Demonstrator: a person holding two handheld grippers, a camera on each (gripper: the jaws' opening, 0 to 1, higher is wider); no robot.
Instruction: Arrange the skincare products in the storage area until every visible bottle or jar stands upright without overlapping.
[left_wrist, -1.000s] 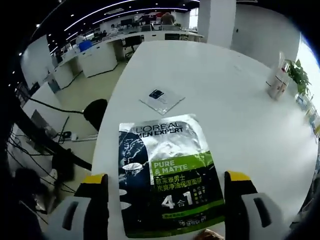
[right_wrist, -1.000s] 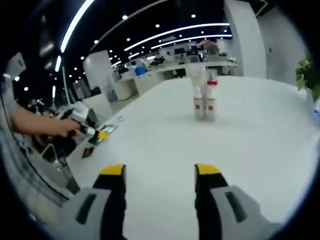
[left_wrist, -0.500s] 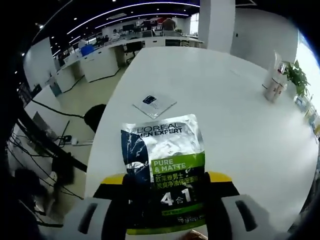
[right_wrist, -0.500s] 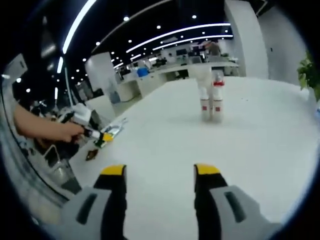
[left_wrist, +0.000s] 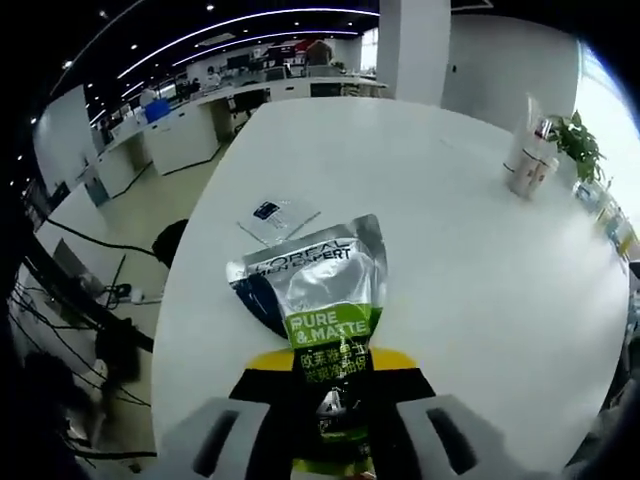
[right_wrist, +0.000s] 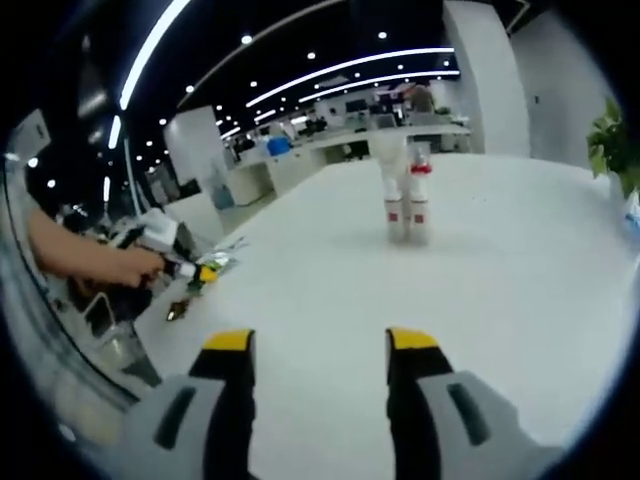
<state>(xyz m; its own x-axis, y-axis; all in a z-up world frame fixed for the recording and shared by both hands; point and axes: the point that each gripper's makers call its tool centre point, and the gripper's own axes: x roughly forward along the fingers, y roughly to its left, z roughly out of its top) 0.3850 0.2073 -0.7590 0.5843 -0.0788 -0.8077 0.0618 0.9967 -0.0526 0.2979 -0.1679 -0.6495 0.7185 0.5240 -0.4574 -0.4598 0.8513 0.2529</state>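
Observation:
A silver, green and dark L'Oreal Men Expert pouch (left_wrist: 318, 285) lies on the white table (left_wrist: 450, 260), its near end pinched between the yellow-tipped jaws of my left gripper (left_wrist: 332, 368), which is shut on it. A small flat sachet (left_wrist: 275, 214) lies just beyond the pouch. Two white skincare bottles (left_wrist: 527, 158) stand upright at the far right of the left gripper view. In the right gripper view those bottles (right_wrist: 405, 195) stand straight ahead, well beyond my open right gripper (right_wrist: 318, 345), which holds nothing. A person's hand (right_wrist: 85, 255) holds the left gripper (right_wrist: 185, 267) at the left.
A potted plant (left_wrist: 578, 145) stands behind the bottles near the table's right edge. Office desks (left_wrist: 190, 125) and a floor with cables (left_wrist: 70, 310) lie past the table's left edge. A wide bare stretch of white table (right_wrist: 500, 290) separates my right gripper from the bottles.
My left gripper has closed from wide open onto the pouch's near end, and the pouch's far end now looks raised and creased. The right gripper has stayed open, almost still.

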